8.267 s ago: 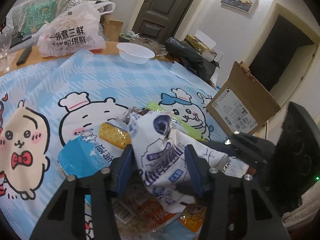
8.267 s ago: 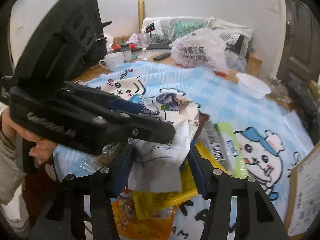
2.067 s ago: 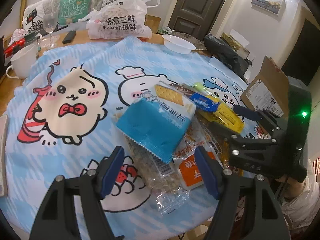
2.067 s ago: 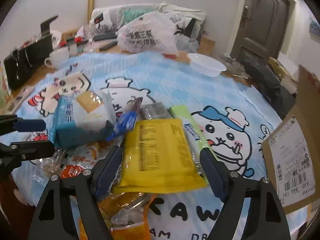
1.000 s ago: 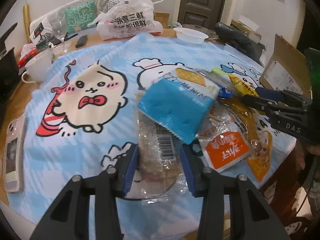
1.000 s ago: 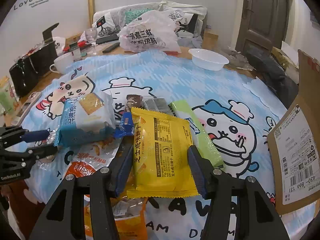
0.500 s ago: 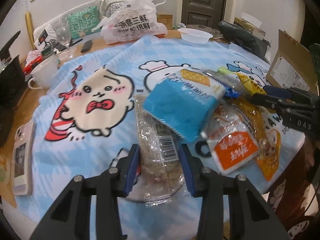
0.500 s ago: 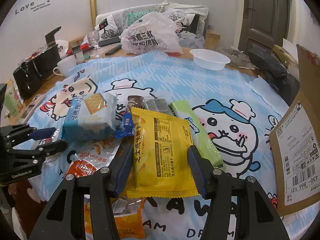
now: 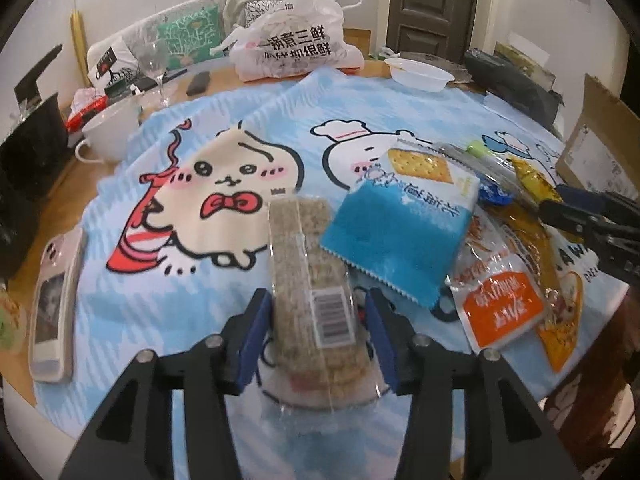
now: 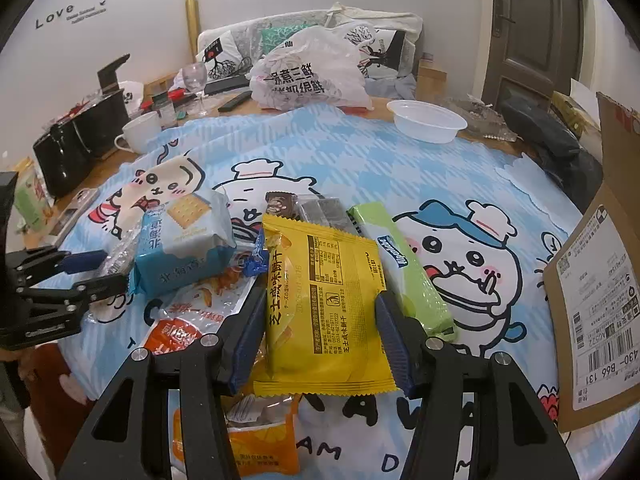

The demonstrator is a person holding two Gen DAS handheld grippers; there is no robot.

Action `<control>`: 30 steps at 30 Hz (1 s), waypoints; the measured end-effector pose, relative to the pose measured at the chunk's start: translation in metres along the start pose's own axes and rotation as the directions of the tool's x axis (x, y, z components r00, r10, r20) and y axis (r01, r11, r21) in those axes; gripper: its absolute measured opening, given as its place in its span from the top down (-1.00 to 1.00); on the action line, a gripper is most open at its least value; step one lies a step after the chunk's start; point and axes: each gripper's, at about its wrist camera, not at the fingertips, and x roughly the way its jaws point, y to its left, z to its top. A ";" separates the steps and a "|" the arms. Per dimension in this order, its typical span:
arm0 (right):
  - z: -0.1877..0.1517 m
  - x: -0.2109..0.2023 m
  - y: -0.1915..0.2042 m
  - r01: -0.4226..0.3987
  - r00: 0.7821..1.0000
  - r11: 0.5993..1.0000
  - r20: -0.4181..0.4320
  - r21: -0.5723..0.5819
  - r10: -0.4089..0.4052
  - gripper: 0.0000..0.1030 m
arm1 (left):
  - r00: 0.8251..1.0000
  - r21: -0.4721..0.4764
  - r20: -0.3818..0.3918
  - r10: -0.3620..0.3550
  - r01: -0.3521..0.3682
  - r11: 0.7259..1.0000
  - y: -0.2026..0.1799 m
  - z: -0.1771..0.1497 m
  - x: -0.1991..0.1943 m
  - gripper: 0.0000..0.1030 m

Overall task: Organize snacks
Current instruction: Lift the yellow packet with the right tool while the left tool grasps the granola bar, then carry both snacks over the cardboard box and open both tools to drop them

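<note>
My left gripper is shut on a clear pack of oat bars with a barcode. It also shows at the left of the right wrist view. My right gripper is shut on a yellow snack bag; its tips show at the right of the left wrist view. A blue cracker bag lies in the middle of the pile, also in the right wrist view. An orange packet, a green biscuit pack and dark bars lie around it.
A blue cartoon tablecloth covers the table. An open cardboard box stands at the right edge. A white plastic bowl, a printed shopping bag, a wine glass, a white cup and a phone lie around.
Over the last second both grippers have stayed shut on their packs. The left gripper has lifted and pulled back a little with the oat bars. Two seconds ago both were open.
</note>
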 end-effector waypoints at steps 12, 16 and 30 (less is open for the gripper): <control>0.005 -0.014 -0.004 -0.017 0.999 1.000 0.040 0.003 0.017 0.02 | 0.998 -0.069 0.059 0.032 -0.028 0.997 0.013 0.002 -0.014 0.28; 0.014 -0.032 -0.005 -0.027 0.996 1.000 0.082 -0.009 0.027 0.02 | 0.994 -0.067 0.100 0.051 -0.044 0.997 0.013 0.008 -0.036 0.28; 0.024 -0.072 -0.015 -0.063 0.984 0.997 0.166 -0.049 0.070 0.02 | 0.974 -0.051 0.226 0.006 0.006 0.999 -0.013 0.036 -0.092 0.28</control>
